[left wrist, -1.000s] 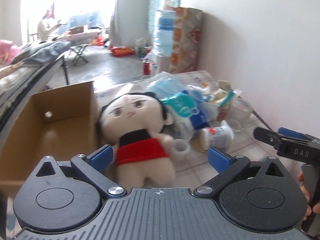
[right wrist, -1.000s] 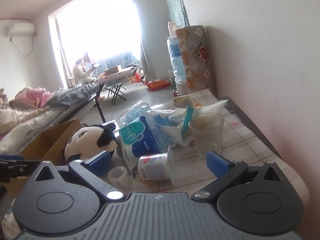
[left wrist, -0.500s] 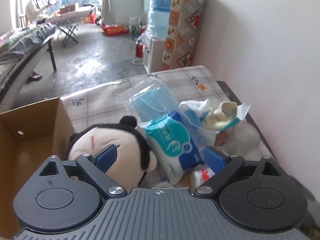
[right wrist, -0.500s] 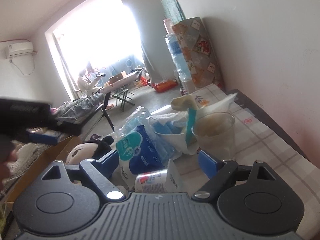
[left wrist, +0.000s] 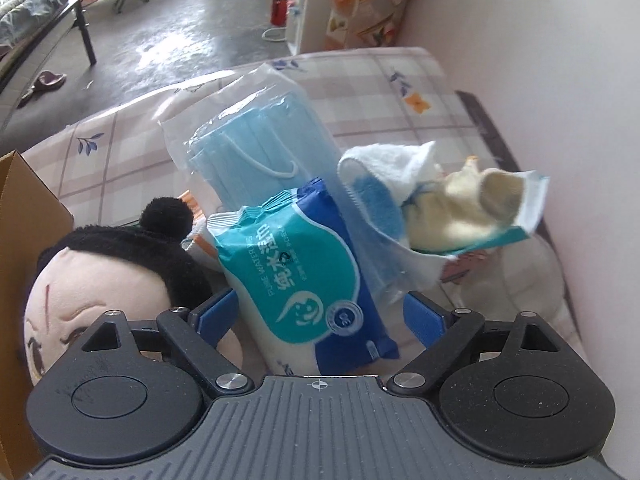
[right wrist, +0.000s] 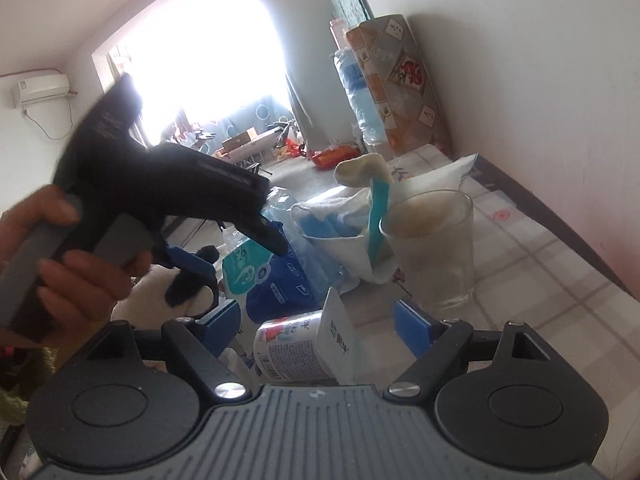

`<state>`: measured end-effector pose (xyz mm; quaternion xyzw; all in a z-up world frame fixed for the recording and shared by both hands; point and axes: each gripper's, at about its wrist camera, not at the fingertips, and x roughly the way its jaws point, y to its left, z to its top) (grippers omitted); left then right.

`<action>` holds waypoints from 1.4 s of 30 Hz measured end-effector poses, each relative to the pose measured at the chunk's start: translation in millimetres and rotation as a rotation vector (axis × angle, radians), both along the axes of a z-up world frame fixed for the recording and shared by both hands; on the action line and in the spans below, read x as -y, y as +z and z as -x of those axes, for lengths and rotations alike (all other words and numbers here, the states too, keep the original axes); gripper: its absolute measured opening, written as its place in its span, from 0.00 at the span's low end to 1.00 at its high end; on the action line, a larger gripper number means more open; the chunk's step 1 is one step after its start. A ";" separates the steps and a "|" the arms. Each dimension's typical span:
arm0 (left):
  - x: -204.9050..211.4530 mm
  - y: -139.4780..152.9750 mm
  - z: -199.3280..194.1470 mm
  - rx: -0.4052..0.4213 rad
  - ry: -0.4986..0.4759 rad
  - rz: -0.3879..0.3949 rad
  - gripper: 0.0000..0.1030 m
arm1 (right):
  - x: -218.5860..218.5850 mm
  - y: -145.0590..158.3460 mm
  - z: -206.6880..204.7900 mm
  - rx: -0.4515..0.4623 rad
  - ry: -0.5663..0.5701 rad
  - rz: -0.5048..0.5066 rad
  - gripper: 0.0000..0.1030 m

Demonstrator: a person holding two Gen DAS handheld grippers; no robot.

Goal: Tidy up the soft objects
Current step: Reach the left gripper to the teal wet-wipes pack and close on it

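Observation:
My left gripper (left wrist: 320,316) is open, its blue pads either side of a blue and teal wet-wipe pack (left wrist: 296,276) on the checked tablecloth (left wrist: 360,92). A plush doll with black hair (left wrist: 116,256) lies to its left, beside a cardboard box (left wrist: 24,216). Behind the pack are a bag of blue face masks (left wrist: 256,148) and a white and blue cloth with a yellowish sock (left wrist: 432,200). My right gripper (right wrist: 318,320) is open above a tipped yogurt cup (right wrist: 296,344). The left gripper's body (right wrist: 160,192) crosses the right wrist view.
A clear glass (right wrist: 430,248) stands right of the cloth pile, near the wall. The wipe pack (right wrist: 272,276) and doll (right wrist: 176,292) show beyond the yogurt cup. The table edge drops to a grey floor (left wrist: 180,32) with a folding stool and a water dispenser.
My left gripper has moved forward and right, from over the doll to over the wipe pack. It has entered the right wrist view. The right gripper tilted up slightly.

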<state>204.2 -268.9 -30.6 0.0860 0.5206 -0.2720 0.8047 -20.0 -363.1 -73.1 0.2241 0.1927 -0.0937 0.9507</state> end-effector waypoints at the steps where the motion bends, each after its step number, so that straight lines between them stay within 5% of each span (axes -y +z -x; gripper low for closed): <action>1: 2.4 -2.8 -2.5 -0.004 0.006 -0.005 0.88 | 1.5 0.1 0.6 0.008 0.003 -0.007 0.84; 10: 22.9 -17.7 -14.2 0.057 0.083 -0.123 0.94 | 8.8 -1.6 7.4 0.053 0.010 -0.056 0.84; 16: 33.1 -23.7 -11.4 0.102 0.103 -0.184 0.82 | 6.9 -0.3 9.1 0.069 0.011 -0.045 0.84; 33: -6.8 12.2 6.6 0.146 0.110 0.065 0.66 | 7.8 0.5 15.1 0.101 0.006 -0.044 0.84; 42: -45.8 59.2 42.2 0.269 0.090 0.243 0.65 | 10.1 2.1 20.0 0.143 -0.006 -0.051 0.84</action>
